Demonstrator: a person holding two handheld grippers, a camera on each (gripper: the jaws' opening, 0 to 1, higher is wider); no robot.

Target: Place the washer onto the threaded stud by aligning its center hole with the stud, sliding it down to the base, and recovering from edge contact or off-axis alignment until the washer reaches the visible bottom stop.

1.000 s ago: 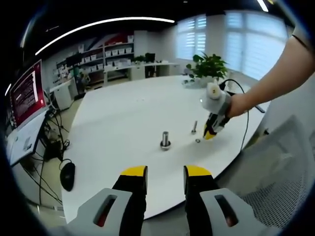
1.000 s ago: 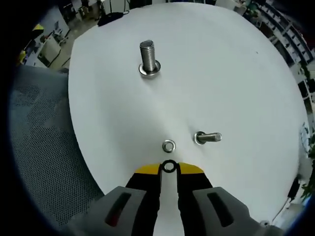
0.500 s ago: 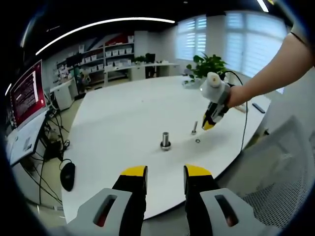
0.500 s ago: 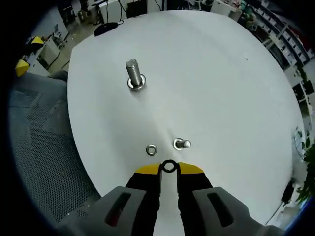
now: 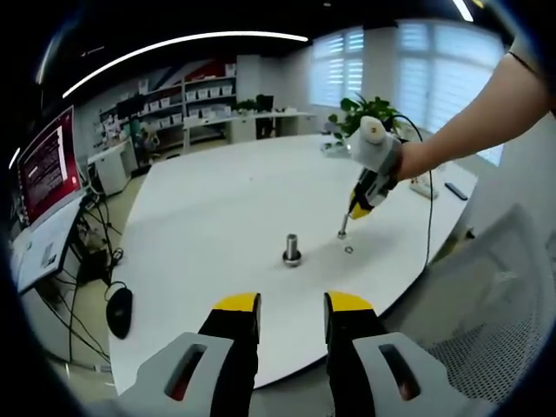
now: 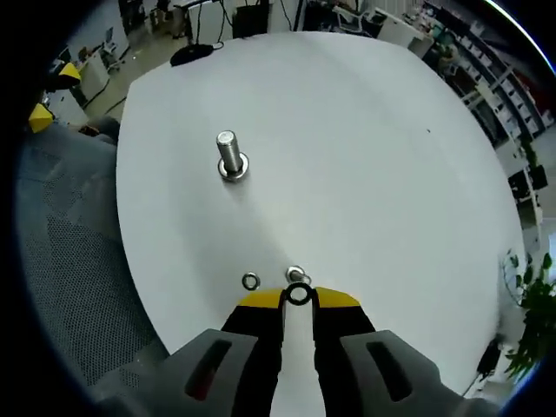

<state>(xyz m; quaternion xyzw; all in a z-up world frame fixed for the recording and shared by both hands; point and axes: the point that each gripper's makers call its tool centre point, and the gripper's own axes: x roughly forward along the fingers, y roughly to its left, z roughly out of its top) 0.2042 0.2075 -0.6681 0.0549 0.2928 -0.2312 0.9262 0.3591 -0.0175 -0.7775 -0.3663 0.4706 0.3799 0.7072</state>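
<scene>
A small washer [image 6: 299,294] is pinched between the yellow tips of my right gripper [image 6: 299,298], which is shut on it. Just beyond those tips stands a small threaded stud [image 6: 294,275], nearly under the washer. A second washer [image 6: 251,281] lies flat on the white table [image 6: 365,156] beside it. In the left gripper view the right gripper [image 5: 357,209] hangs over the small stud [image 5: 343,228], with the loose washer [image 5: 348,250] nearby. My left gripper [image 5: 291,306] is open over the table's near edge, holding nothing.
A larger upright bolt [image 6: 230,156] [image 5: 292,249] stands mid-table. A mesh chair [image 6: 69,261] sits by the table edge. A potted plant [image 5: 369,117], a cable [image 5: 432,217], a monitor [image 5: 48,165] and a mouse [image 5: 120,310] surround the table. A person's arm [image 5: 486,130] reaches in.
The right gripper has risen and moved over the small stud with the washer held. The left gripper has stayed still.
</scene>
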